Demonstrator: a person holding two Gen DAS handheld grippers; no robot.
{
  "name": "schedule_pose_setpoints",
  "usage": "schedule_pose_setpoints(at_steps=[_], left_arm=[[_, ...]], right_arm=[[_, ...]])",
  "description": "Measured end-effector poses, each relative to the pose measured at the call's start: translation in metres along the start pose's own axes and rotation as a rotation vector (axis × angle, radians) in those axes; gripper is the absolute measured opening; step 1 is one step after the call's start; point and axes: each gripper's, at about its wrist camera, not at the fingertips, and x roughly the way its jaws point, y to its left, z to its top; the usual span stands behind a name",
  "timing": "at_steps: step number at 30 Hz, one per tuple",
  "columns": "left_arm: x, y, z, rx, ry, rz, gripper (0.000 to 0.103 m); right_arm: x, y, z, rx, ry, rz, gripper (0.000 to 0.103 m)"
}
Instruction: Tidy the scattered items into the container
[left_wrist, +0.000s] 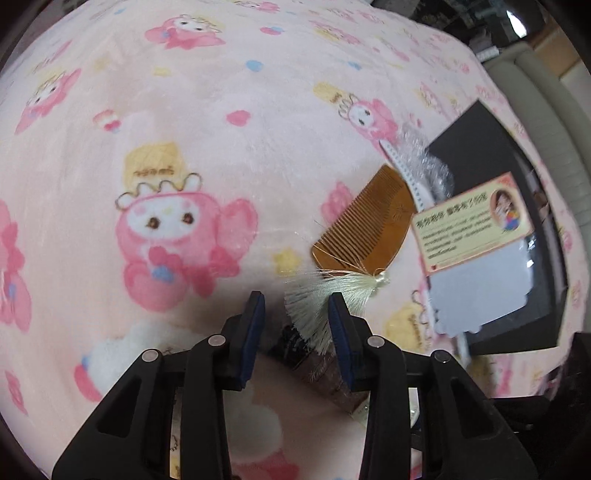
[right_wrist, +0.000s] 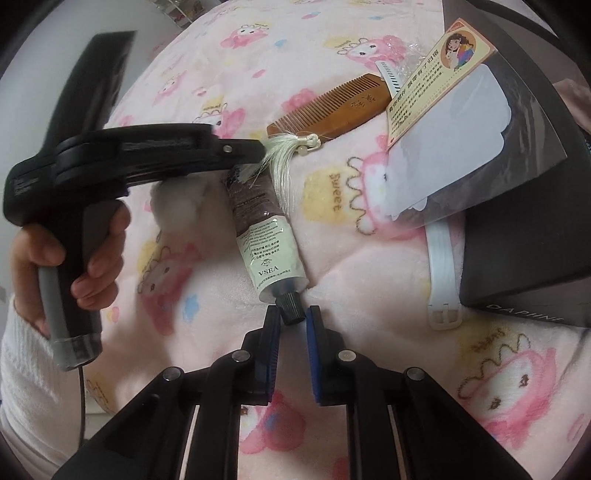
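At the lower middle of the frame the right gripper (right_wrist: 293, 317) stands released around the black cap of the cream tube (right_wrist: 267, 229) on the pink blanket (right_wrist: 369, 332), while the left gripper (left_wrist: 295, 314) is spread apart over the comb's pale tassel (left_wrist: 314, 306), near the dark box (right_wrist: 524, 236) at the right.

A soft pink blanket (left_wrist: 229, 96) printed with cartoon rabbits, flowers and yellow hats is spread across nearly the whole view. Beyond its far right edge, a pale padded frame (left_wrist: 543, 107) and dim, blurred clutter (left_wrist: 458, 22) can be made out.

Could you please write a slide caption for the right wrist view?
Right tongs open around the cream tube's black cap; left tongs reach the comb's tassel.
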Motion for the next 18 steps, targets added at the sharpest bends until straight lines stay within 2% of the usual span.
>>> schedule_pose_setpoints(at_steps=[3,7,10,12,14,18], left_arm=[[0.003,-0.006,-0.004,0.029,0.012,0.031,0.036],[-0.001,-0.007,-0.010,0.034,0.035,0.027,0.036],[-0.006,-0.007,-0.020,0.023,0.057,-0.097,0.043],[-0.011,-0.010,-0.028,0.042,0.059,-0.122,0.044],[-0.015,-0.011,-0.033,0.043,0.057,-0.141,0.044],[-0.010,-0.004,-0.026,0.022,0.022,-0.059,0.044]], right_arm=[[0.001,-0.004,0.002,0.012,-0.002,0.000,0.012],[-0.001,-0.009,0.001,0.037,-0.012,-0.011,0.012],[-0.006,-0.021,0.002,0.128,-0.009,0.030,0.012],[-0.014,-0.030,-0.003,0.203,-0.010,0.069,0.012],[-0.025,-0.028,-0.004,0.211,-0.039,0.062,0.012],[-0.036,-0.031,-0.014,0.223,-0.060,0.097,0.012]])
